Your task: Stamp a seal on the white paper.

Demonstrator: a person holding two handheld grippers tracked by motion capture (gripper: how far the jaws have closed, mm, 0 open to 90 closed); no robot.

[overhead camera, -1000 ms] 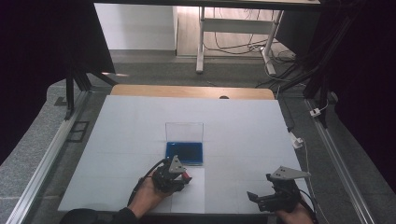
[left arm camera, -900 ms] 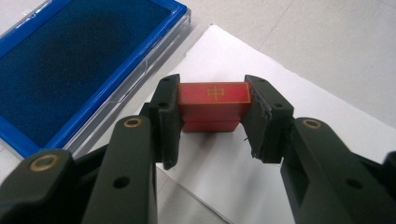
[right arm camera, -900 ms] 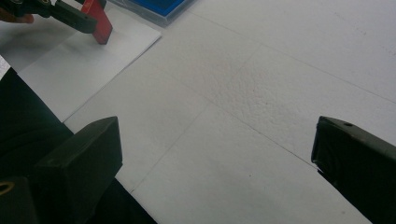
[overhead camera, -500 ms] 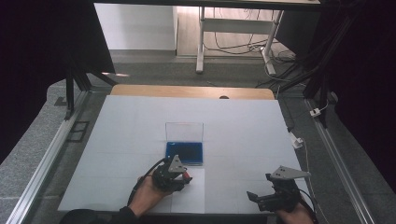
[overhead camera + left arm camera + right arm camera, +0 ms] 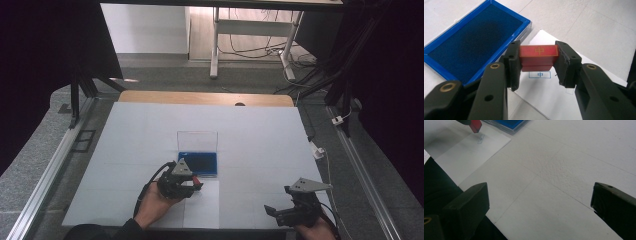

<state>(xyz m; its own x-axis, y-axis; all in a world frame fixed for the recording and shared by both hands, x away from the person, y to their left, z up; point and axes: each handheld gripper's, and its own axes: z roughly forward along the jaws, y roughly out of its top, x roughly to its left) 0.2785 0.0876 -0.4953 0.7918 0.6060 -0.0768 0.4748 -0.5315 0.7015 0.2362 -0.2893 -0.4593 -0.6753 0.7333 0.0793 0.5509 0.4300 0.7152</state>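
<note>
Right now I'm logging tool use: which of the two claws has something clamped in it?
The left claw: its jaws press a red stamp block above the white paper. The right claw stands open over bare table.

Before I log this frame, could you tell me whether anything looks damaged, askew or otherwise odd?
One thing: the pad on one jaw of the left gripper looks frayed and ragged along its edge. Otherwise all looks in order: the stamp sits square between the jaws above a clean blue print on the paper, beside the ink pad.
</note>
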